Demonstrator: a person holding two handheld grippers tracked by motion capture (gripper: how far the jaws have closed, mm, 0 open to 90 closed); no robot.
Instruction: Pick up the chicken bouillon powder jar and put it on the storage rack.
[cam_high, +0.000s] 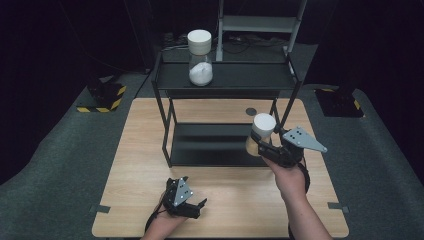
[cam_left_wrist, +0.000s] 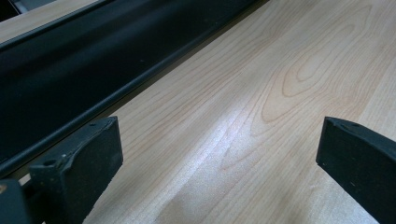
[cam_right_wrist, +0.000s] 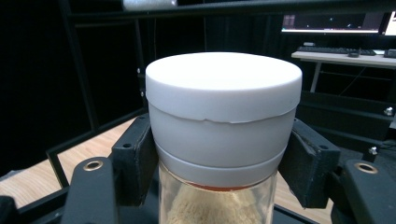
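Right gripper (cam_high: 261, 145), black, two-jawed, with grey three-cornered plate on top: jaws clamped on either side of a clear glass jar with a wide white screw lid (cam_high: 262, 131), gripping just below the lid. In the right gripper view the black pads (cam_right_wrist: 135, 163) press against the white collar of the jar (cam_right_wrist: 223, 135) from both sides; tan granular contents show through the glass beneath. Jar held upright, off the table, at the front right corner of the black metal two-tier shelf rack (cam_high: 227, 80), near its right front leg and above the lower tier.

Left gripper (cam_high: 197, 206), black, same make: jaws spread wide apart with nothing between them, resting low over the pale wooden tabletop (cam_high: 140, 150) near its front edge, well apart from the jar. In the left gripper view the two pads (cam_left_wrist: 91, 154) stand far apart over bare wood grain, the dark edge of the rack's lower tier running across the upper left.

Second clear glass jar with white lid and white powder inside (cam_high: 200, 57): upright on the rack's top tier, left of centre.
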